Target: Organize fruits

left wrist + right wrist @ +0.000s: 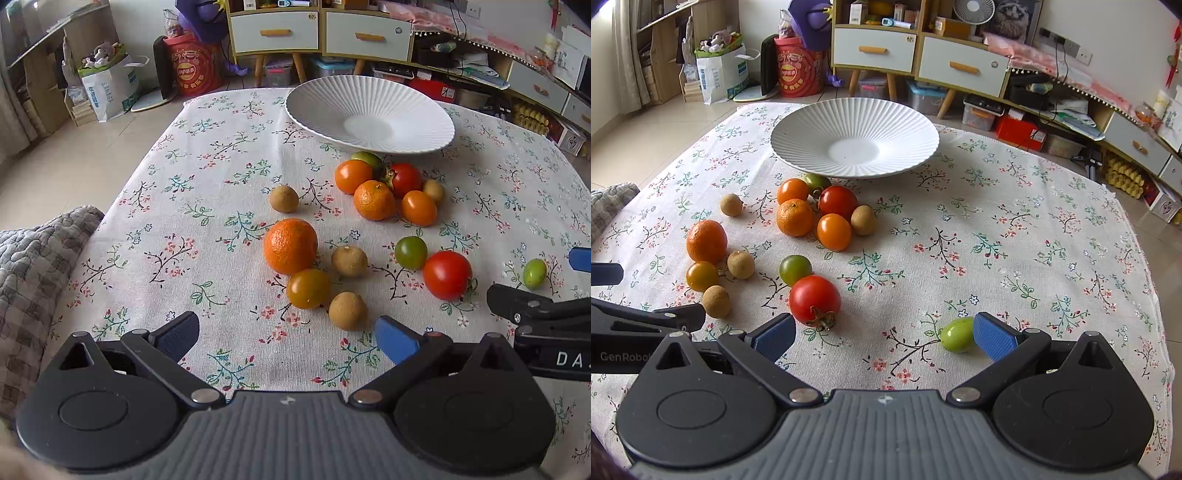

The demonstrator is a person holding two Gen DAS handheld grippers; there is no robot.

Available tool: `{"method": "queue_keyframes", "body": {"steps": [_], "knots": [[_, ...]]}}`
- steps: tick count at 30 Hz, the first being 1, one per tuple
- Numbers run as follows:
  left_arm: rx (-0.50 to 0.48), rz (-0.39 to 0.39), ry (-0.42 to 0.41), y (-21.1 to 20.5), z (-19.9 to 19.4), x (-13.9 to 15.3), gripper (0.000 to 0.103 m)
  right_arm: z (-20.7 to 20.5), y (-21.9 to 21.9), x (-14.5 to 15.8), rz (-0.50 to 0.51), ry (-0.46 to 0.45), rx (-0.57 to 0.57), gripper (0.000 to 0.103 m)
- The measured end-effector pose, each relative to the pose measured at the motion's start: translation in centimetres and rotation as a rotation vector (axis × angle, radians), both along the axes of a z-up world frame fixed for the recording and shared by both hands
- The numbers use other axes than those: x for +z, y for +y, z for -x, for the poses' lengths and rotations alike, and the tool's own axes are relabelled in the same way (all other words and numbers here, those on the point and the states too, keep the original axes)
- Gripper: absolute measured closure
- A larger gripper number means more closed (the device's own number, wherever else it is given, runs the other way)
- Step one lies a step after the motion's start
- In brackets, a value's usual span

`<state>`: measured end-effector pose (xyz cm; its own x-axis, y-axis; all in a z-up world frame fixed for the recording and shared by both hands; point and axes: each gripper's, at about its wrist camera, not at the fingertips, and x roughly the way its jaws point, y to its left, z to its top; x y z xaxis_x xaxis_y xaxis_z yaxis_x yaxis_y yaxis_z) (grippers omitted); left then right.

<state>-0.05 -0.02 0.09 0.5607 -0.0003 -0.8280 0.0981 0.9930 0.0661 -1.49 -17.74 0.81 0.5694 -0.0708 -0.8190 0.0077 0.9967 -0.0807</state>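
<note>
Loose fruit lies on a floral tablecloth point(207, 206) in front of an empty white ribbed plate point(369, 110) point(855, 138). A large tangerine point(290, 246) point(706, 241), a yellow tomato point(308, 288) and a brown longan point(348, 310) sit just ahead of my left gripper point(288, 334), which is open and holds nothing. A red tomato point(814, 300) point(447, 275) lies by my right gripper's left finger. A small green fruit point(957, 334) point(534, 273) rests against the inside of its right finger point(993, 339). My right gripper point(884, 332) is open.
A cluster of tangerines, tomatoes and longans point(820, 210) lies close below the plate. A quilted cushion point(33, 266) lies at the table's left edge. Cabinets with drawers point(916, 55), boxes and bags stand on the floor beyond the table.
</note>
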Motion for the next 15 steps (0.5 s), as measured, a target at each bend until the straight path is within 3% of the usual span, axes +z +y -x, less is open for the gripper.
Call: {"method": "queue_keyframes", "body": {"steps": [15], "knots": [[0.008,-0.007,-0.013,-0.08,-0.17,-0.08,0.003,-0.02,0.04,-0.19,-0.004,0.015,0.005,0.001]]}}
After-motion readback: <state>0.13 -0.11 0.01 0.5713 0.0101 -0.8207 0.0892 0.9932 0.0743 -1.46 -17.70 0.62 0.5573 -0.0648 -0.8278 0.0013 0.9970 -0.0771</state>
